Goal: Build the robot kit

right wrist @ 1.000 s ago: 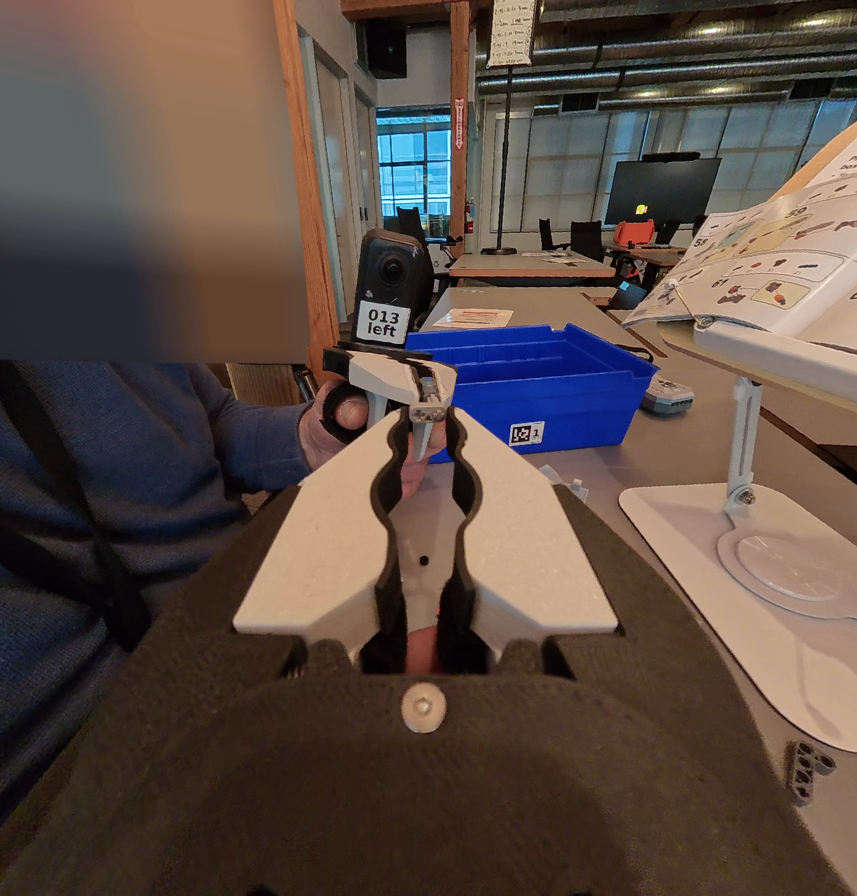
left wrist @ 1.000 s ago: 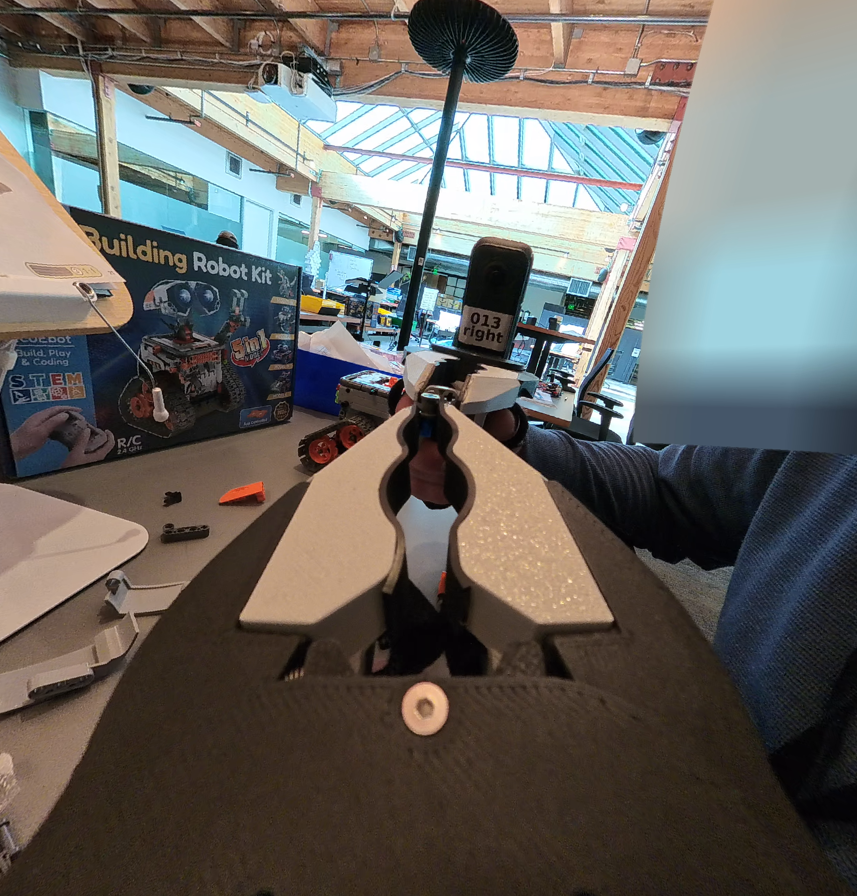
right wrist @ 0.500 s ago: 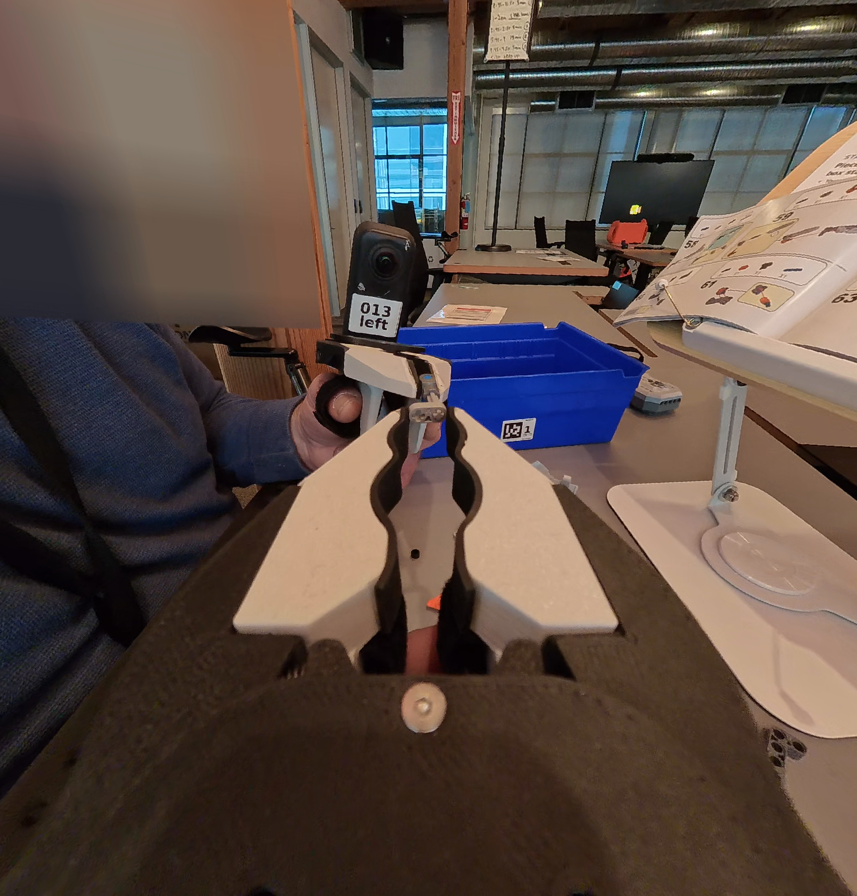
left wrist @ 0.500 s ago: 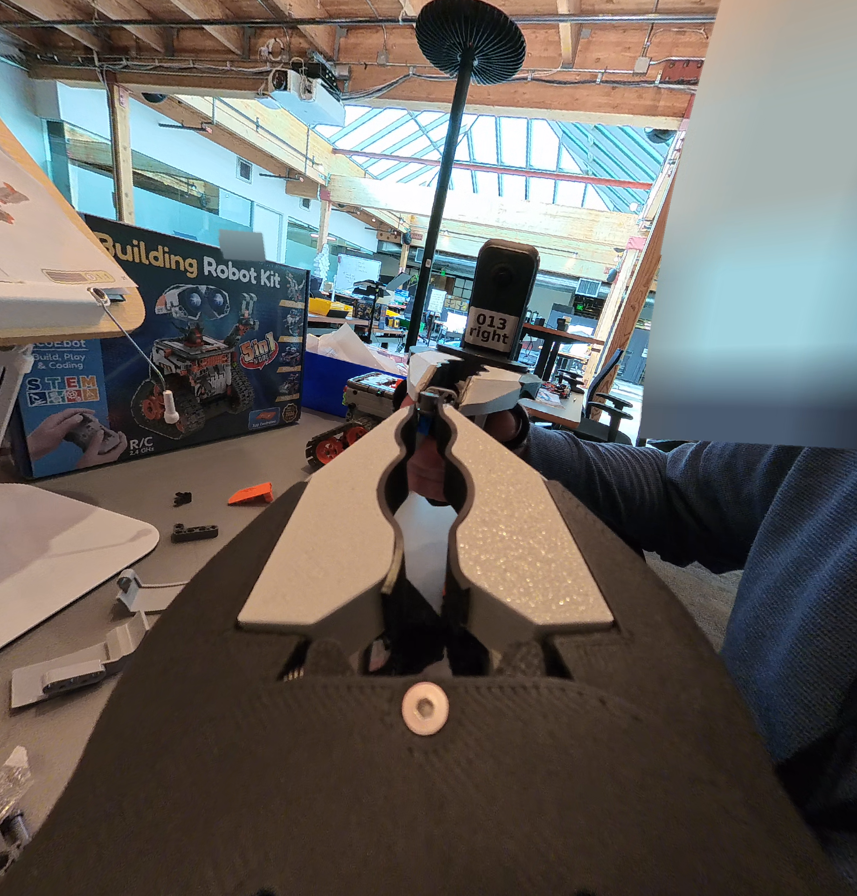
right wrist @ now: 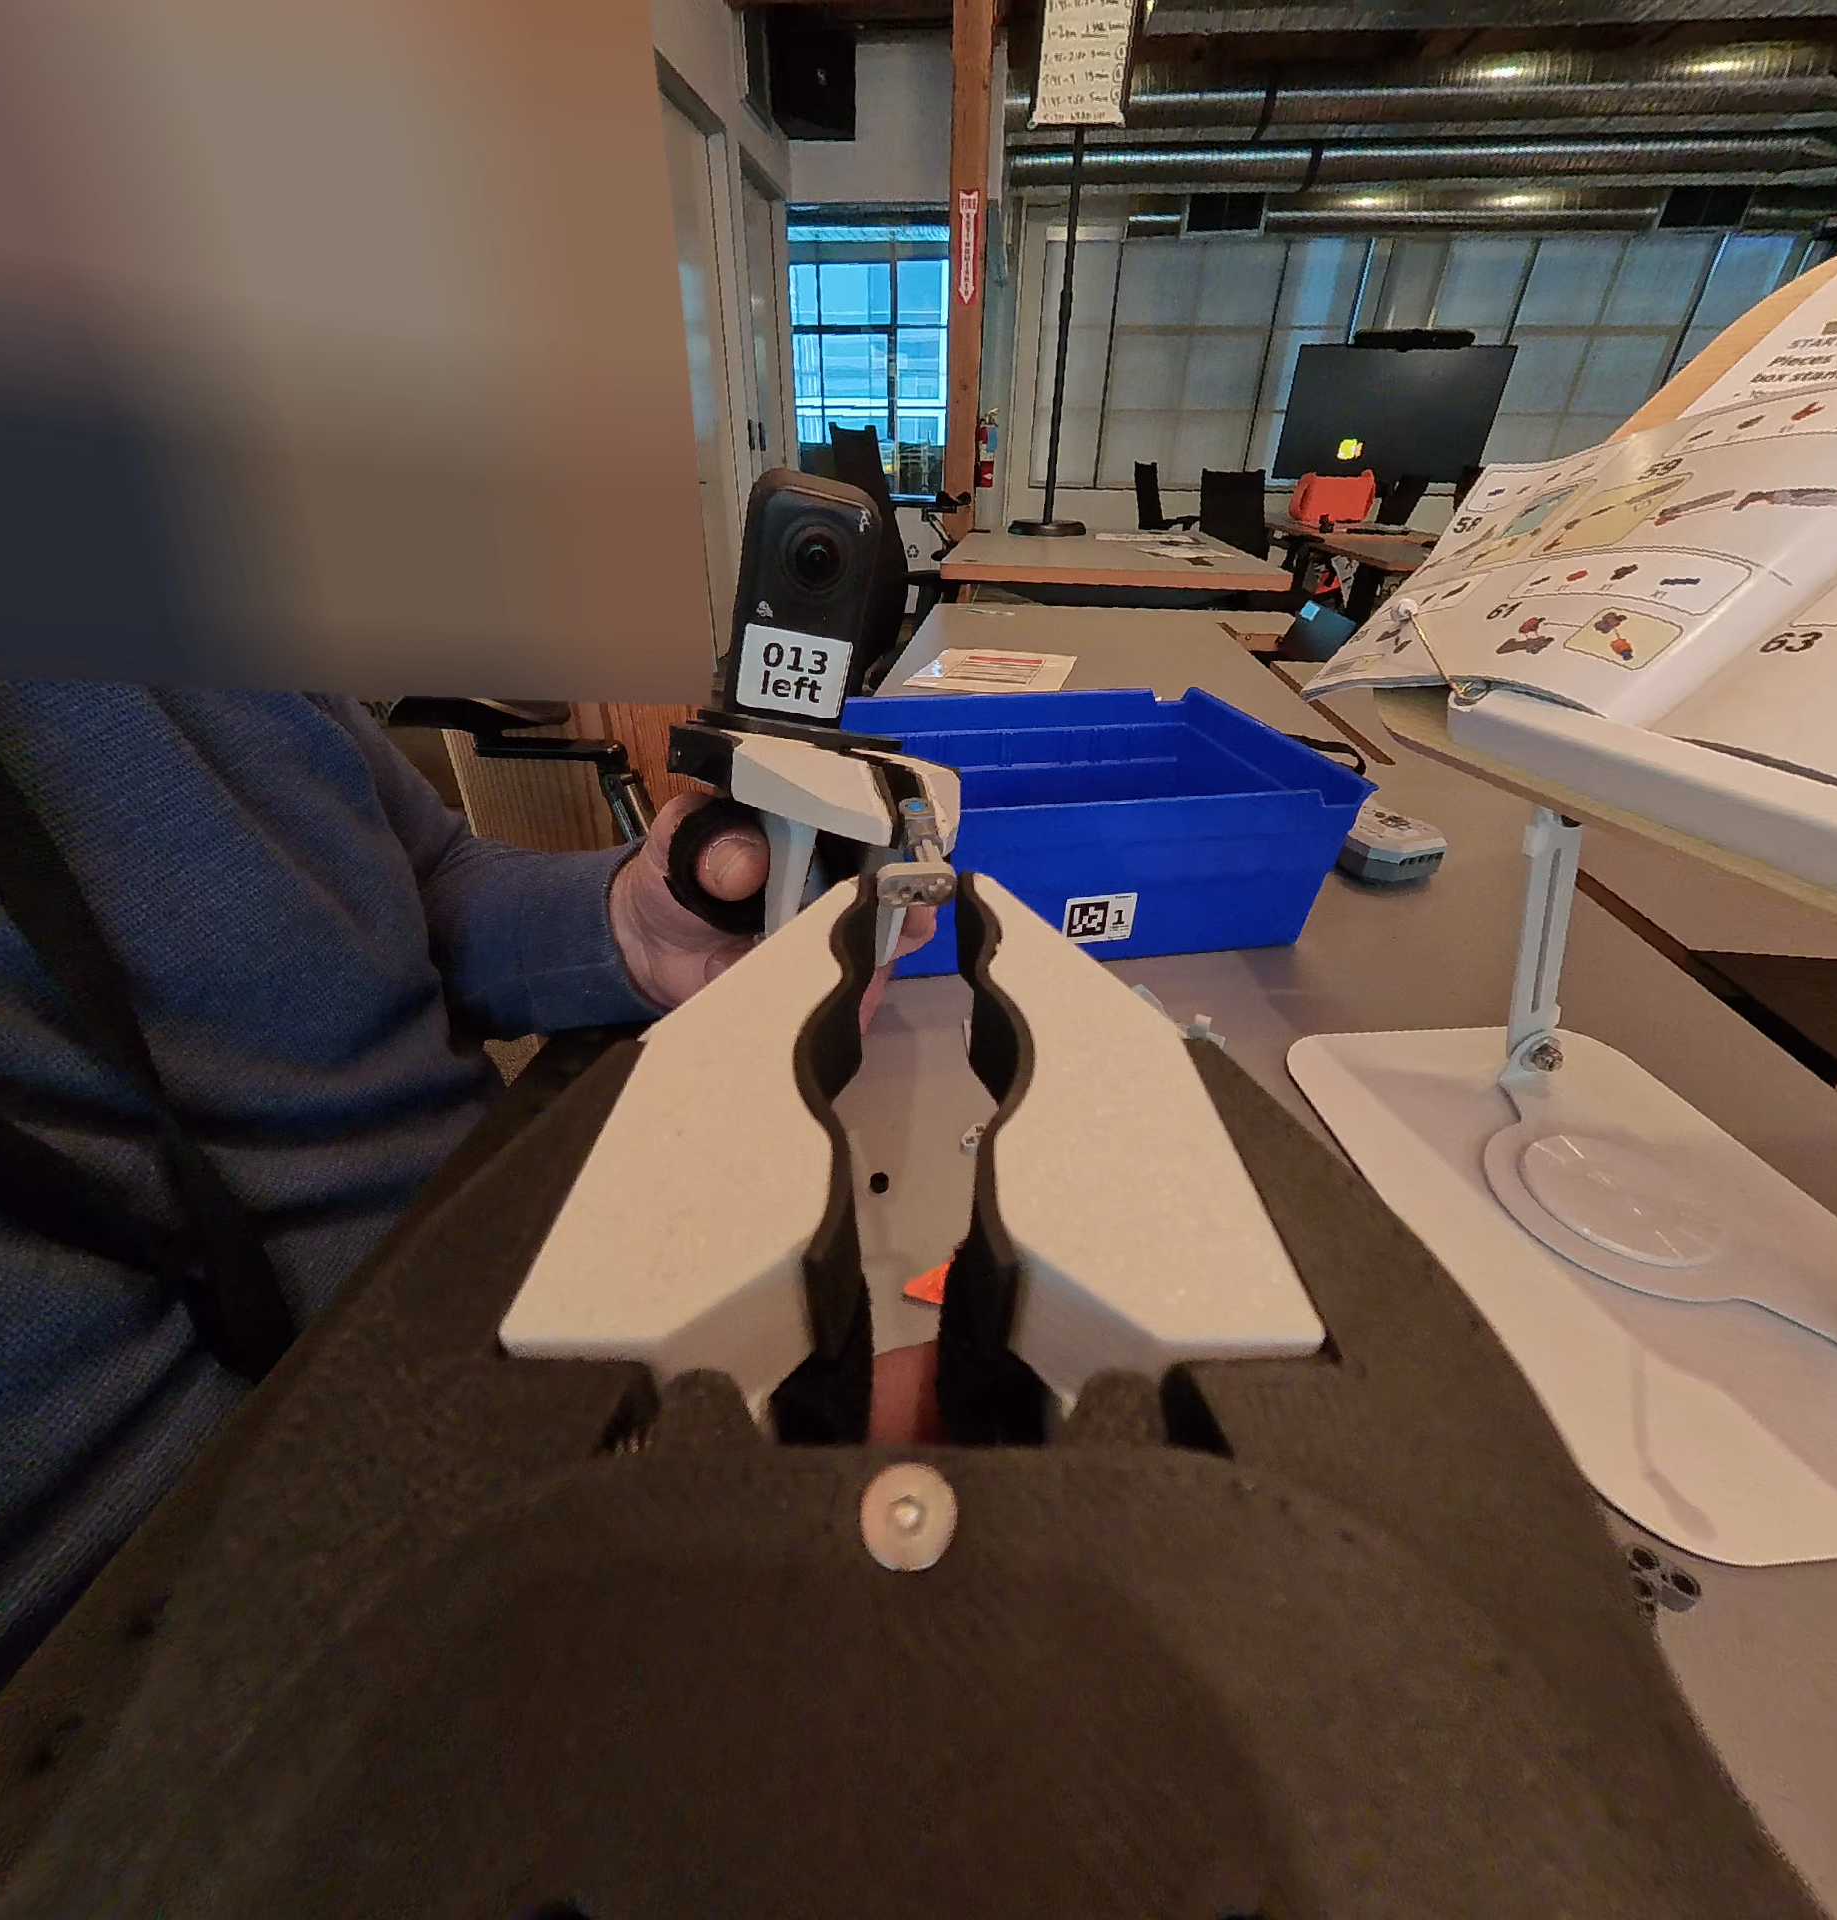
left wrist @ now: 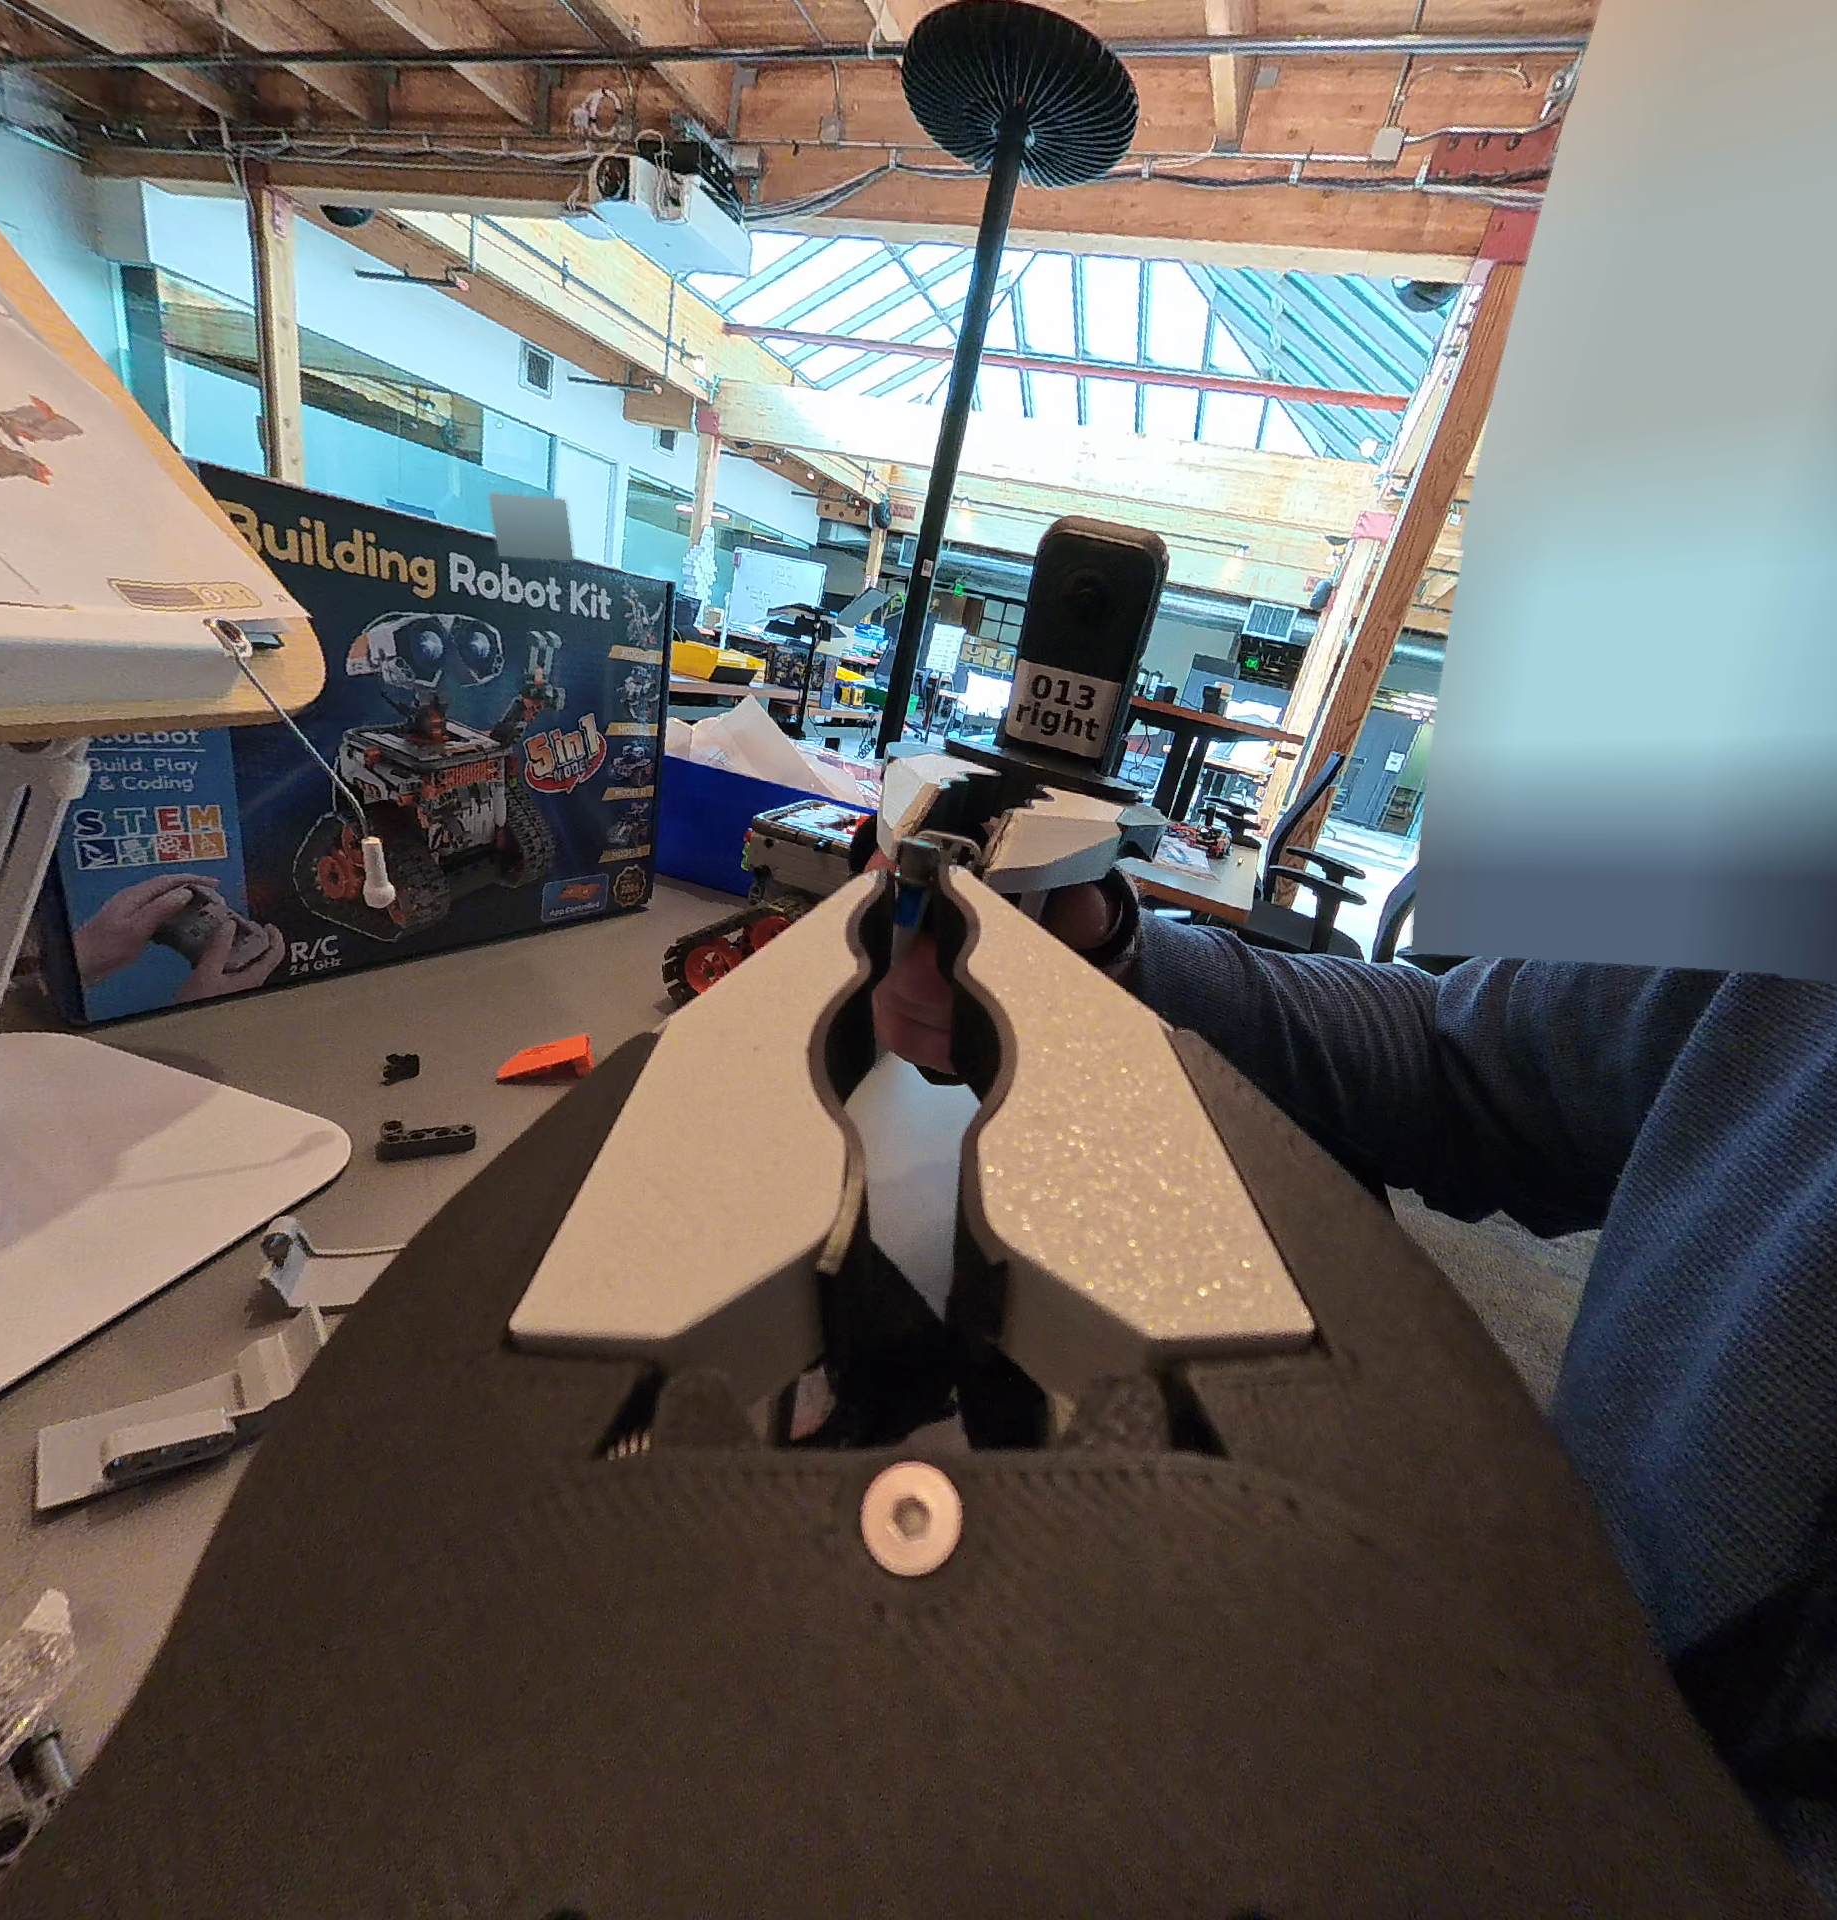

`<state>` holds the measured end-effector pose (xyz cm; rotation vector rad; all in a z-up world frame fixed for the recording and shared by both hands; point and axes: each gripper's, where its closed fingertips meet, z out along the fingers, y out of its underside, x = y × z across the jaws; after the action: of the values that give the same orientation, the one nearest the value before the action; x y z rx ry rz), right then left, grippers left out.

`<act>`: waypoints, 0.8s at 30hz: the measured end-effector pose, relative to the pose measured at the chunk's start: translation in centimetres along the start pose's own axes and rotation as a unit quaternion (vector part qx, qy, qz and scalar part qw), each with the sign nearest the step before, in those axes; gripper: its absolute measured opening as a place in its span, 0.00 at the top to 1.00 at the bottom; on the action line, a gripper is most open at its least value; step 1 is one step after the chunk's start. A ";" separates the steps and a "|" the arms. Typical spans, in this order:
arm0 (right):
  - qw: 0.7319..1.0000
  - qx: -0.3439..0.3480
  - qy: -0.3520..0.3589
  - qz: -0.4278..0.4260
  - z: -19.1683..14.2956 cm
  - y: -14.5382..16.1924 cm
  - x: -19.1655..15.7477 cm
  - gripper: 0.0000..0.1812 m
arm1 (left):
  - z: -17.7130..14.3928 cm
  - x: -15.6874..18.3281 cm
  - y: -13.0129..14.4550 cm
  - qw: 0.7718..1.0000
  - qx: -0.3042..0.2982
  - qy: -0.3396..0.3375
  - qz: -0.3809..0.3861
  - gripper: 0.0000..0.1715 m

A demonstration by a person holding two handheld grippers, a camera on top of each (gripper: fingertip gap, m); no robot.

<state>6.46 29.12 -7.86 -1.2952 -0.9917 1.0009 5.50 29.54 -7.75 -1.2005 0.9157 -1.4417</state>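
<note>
Left gripper (left wrist: 912, 894) fingers pinch grey pin piece (right wrist: 916, 885) in front of blue bin (right wrist: 1226, 883); right gripper (right wrist: 914, 906) fingers slightly parted around it, apparently not touching.

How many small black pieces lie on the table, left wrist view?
2: a tiny piece beside the orange wedge, a longer beam nearer the white stand base. Others may be hidden.

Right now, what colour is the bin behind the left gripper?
Blue bin; the right wrist view shows it best.
</note>
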 end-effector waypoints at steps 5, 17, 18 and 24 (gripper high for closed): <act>1.000 0.012 0.012 0.002 -0.4 -0.5 0.6 0.93 | -0.3 -0.7 -0.2 1.000 0.004 -0.016 -0.007 0.92; 1.000 -0.002 0.012 0.021 -0.4 0.1 1.0 0.93 | 0.0 -0.4 0.3 1.000 -0.011 -0.016 0.007 0.89; 1.000 -0.005 0.010 0.018 -0.4 0.2 0.9 0.93 | 0.1 -0.2 0.2 1.000 -0.008 -0.011 0.006 0.89; 1.000 -0.014 -0.002 0.005 -0.1 0.3 0.0 0.93 | 0.1 0.0 0.4 1.000 -0.011 -0.006 0.008 0.96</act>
<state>6.50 29.12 -8.19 -1.3236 -1.0062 1.0004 5.65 29.49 -8.09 -1.2136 0.9334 -1.4130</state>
